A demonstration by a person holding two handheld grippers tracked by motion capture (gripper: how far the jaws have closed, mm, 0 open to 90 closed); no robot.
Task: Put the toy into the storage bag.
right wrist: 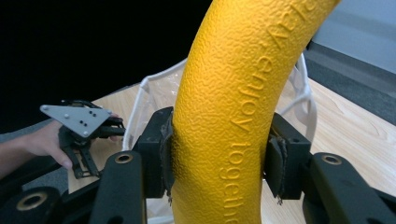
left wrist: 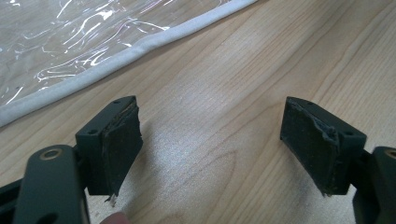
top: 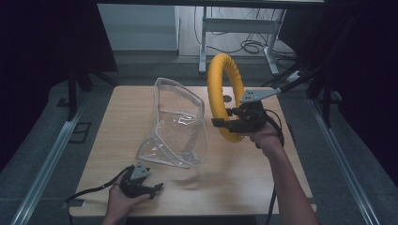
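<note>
Right gripper point(top: 224, 123) clenched on textured yellow foam ring point(top: 218, 79), aloft beside clear plastic pouch point(top: 176, 124); left gripper point(left wrist: 210, 140) released, idle. Likely next: lower ring into pouch mouth.

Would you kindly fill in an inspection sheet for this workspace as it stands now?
Surface: wooden table, bare grain.
Job's things: yellow ring held upright off the table; clear plastic bag standing open at the middle.
Clutter: nothing seen.
Grippers: right tool shut on the ring; left tool open, low over the table near the bag's white edge.
Cables: black cable trailing from the left tool.
Surroundings: desk frame and floor wires behind.
</note>
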